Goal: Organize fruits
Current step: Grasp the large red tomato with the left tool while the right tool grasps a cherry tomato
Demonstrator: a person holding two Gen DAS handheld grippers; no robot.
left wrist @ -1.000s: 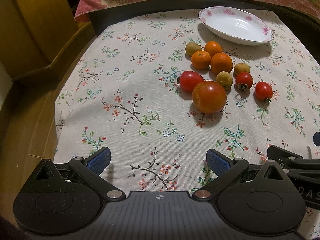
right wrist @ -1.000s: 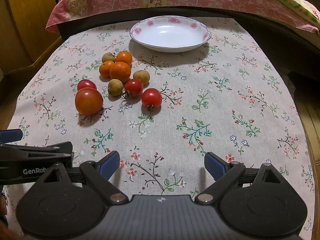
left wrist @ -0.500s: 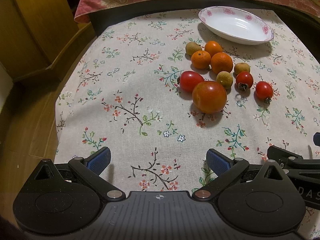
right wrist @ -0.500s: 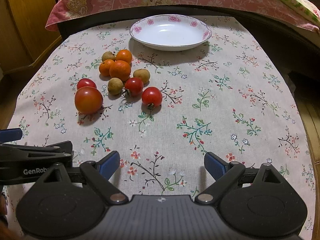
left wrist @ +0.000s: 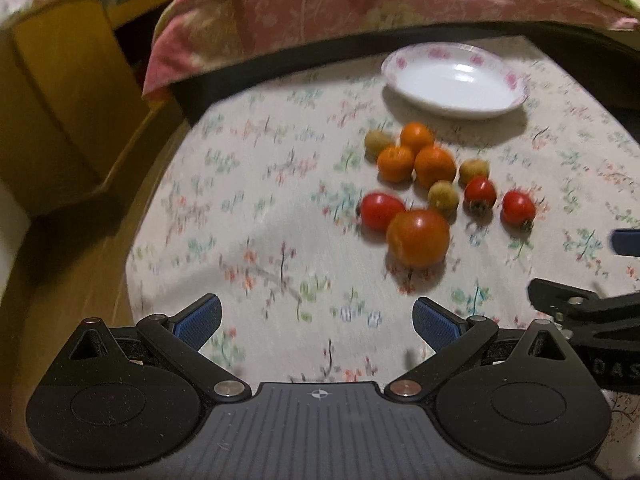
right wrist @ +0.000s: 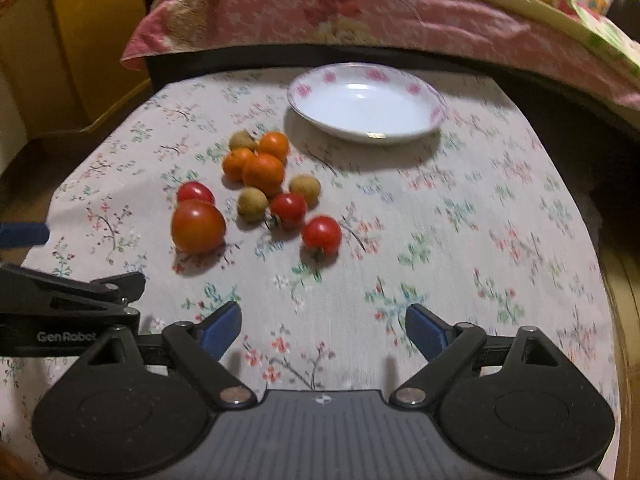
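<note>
From the left wrist camera, the left gripper (left wrist: pixel 317 317) hangs spread wide and empty above the floral tablecloth (left wrist: pixel 256 216). Ahead lie the large round red-orange tomato (left wrist: pixel 418 237), three small orange mandarins (left wrist: pixel 434 165) and some brownish longans (left wrist: pixel 443 196), near the white rose-rimmed ceramic dish (left wrist: pixel 454 80), which holds nothing.

Over on the right wrist camera, the right gripper (right wrist: pixel 323 330) is likewise released and empty. Nearest it sits a small glossy red cherry tomato (right wrist: pixel 321 235). I'd judge it light, slick and easily bruised; take it gently across its widest middle.
</note>
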